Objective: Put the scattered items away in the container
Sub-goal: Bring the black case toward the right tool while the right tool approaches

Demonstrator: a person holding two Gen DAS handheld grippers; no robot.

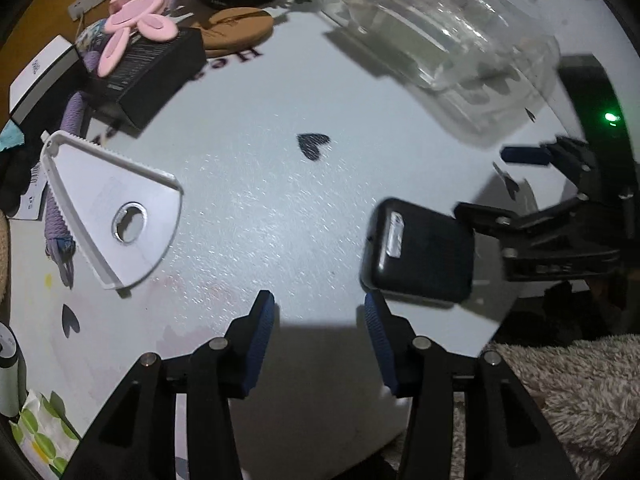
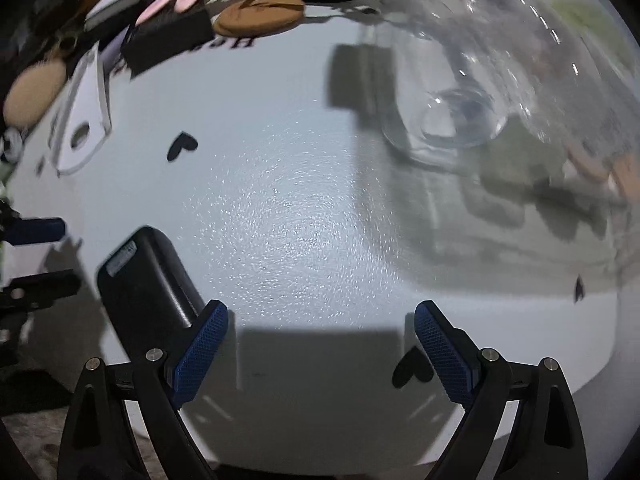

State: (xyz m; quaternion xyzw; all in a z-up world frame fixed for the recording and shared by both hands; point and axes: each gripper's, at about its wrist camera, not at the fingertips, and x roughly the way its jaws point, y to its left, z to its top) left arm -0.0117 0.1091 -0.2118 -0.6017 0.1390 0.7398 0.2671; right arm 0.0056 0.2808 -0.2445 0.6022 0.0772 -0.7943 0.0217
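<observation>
A clear plastic container [image 1: 452,40] stands at the far right of the white round table [image 1: 260,200]; it also fills the upper right of the right wrist view [image 2: 500,80]. A black rounded case [image 1: 420,248] lies near the table's right edge, also seen in the right wrist view [image 2: 148,280] just left of the fingers. A white wedge-shaped piece with a hole [image 1: 116,208] lies at left. My left gripper [image 1: 320,320] is open and empty over the table's near edge. My right gripper [image 2: 320,336] is open and empty; in the left wrist view it appears beside the case [image 1: 532,184].
Clutter sits at the back left: a black box [image 1: 156,68], a pink flower-shaped toy [image 1: 132,28], a brown oval pad [image 1: 236,28], a purple rope [image 1: 64,216]. A wipes pack [image 1: 40,424] lies at bottom left. A fluffy rug [image 1: 568,384] lies beyond the table edge.
</observation>
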